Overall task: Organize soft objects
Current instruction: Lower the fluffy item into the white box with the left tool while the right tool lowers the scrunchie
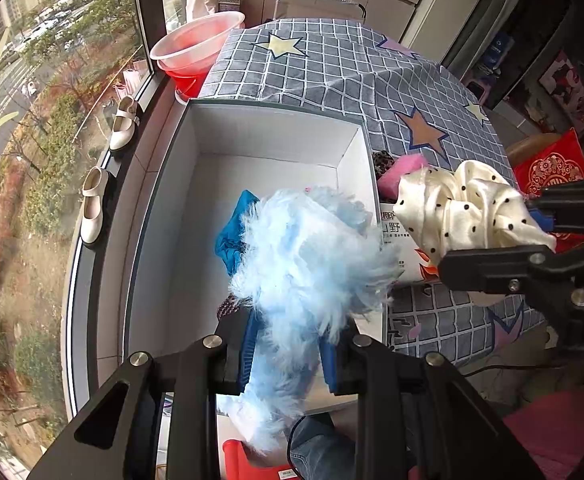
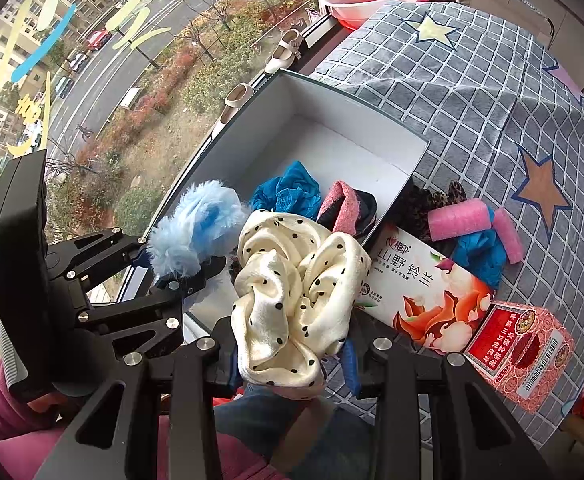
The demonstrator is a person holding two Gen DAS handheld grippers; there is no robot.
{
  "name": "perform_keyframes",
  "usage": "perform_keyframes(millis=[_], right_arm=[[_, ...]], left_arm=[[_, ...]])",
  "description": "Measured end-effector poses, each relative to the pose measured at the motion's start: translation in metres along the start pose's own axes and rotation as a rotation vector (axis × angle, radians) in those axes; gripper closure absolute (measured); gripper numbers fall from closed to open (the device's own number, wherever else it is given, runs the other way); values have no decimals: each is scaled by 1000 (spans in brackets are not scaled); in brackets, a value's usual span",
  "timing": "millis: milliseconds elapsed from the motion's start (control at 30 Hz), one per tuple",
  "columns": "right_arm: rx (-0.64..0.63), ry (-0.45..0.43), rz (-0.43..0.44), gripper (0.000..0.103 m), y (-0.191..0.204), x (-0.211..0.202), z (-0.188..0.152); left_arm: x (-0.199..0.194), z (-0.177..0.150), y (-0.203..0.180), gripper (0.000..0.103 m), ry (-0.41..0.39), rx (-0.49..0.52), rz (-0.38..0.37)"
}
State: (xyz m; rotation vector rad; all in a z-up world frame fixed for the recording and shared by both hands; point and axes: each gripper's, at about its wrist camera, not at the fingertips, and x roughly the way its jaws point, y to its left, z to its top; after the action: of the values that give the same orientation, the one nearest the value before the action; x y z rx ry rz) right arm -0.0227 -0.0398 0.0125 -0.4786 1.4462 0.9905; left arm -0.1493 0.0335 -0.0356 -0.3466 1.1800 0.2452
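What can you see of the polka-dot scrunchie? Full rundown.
The scrunchie is cream with small black dots, shiny and satin-like, gathered into deep ruffled folds around a ring. The right claw is shut on its lower part, blue pads pressing either side, so it is bunched and held off the checked cloth. It hangs near the front right corner of the open white box, partly over the printed carton. The fluffy blue scrunchie in the left claw sits just beside it; contact is unclear.

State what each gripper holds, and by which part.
The left gripper pinches the fluffy blue scrunchie by its lower edge; the right gripper grips the cream polka-dot scrunchie by its lower folds.
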Motion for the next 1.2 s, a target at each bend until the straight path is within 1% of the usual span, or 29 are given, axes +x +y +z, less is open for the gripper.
perform_keyframes(millis=[867,1200], right_arm=[[2,3,-2,64,1,2,-1],[-3,0,0,64,0,6,1]], left_arm=[[0,0,3,73,3,-5,1],[0,-3,10,73,3,-28,28]])
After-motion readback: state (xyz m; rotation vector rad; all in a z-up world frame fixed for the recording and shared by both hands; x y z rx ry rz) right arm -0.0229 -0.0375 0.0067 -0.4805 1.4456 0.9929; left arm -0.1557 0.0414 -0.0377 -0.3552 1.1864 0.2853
